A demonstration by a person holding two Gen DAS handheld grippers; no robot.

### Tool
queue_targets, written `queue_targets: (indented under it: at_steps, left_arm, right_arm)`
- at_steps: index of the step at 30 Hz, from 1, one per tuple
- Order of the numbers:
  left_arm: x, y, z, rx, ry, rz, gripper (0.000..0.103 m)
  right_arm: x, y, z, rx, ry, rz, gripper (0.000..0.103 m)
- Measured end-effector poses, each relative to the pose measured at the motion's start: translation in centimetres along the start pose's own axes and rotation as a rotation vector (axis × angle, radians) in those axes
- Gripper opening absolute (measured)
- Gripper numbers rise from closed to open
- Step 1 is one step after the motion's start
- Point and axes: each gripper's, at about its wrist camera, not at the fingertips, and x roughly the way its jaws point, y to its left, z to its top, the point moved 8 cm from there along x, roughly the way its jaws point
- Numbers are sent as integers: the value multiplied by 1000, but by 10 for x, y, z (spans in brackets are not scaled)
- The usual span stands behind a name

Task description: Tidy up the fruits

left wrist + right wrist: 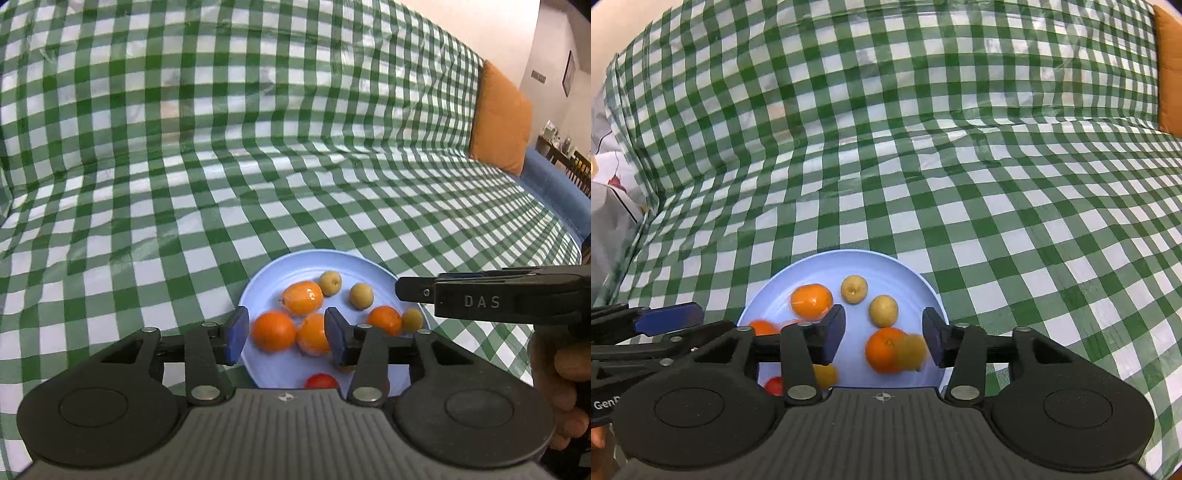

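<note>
A light blue plate on the checked cloth holds several oranges, small yellow-brown fruits and a red tomato. My left gripper stands open low over the plate's near left part. Two oranges lie between its blue pads, and neither is pressed. A finger of the right gripper reaches in from the right. In the right wrist view, the right gripper is open over the plate. An orange and a blurred yellowish fruit sit between its pads, loose.
The green-and-white checked plastic cloth covers a sofa seat and backrest. An orange cushion leans at the far right beside a blue armrest. A hand holds the right gripper's grip. Flowered fabric lies at the left edge.
</note>
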Motion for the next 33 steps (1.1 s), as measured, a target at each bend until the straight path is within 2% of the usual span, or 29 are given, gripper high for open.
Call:
queue_targets:
  at_steps: [2,5,7,9,12,16,18,19,21,27,33]
  left_arm:
    - [-8,3,1,-5,-22,7,52]
    - [-25,6,1,-9,-50,22,62]
    - [-40,5,0,-2,-78,28,69]
    - [-56,6,-2,17,-117,47,80]
    - [-79,12,-8,-13,-155,91,85]
    - [-97,13,-22,-47,-131,123,89]
    - [-102,14,-30,-74,-106,161,99]
    - [-102,14,-35,-93,-84,168,101]
    - [-98,11,-42,-118,-31,144,102]
    - [-78,7,-49,-82,33,199,103]
    - [-60,12,-54,-111,97,204,103]
  right_arm:
    - [-6,0,1,-4,-23,-5,64]
    - [-19,-2,2,-11,-62,-12,77]
    - [-30,-4,3,-11,-89,-12,90]
    - [-41,-5,3,-24,-116,-9,94]
    - [-59,-5,0,-51,-148,-15,102]
    - [-79,-7,-12,-61,-140,-35,102]
    - [-87,-7,-21,-77,-123,-47,102]
    - [-90,-7,-26,-86,-120,-53,102]
    - [-92,-7,-35,-98,-107,-55,102]
    - [-85,-11,-50,-159,-61,-99,102]
    - [-72,-17,-50,-115,-22,-95,102]
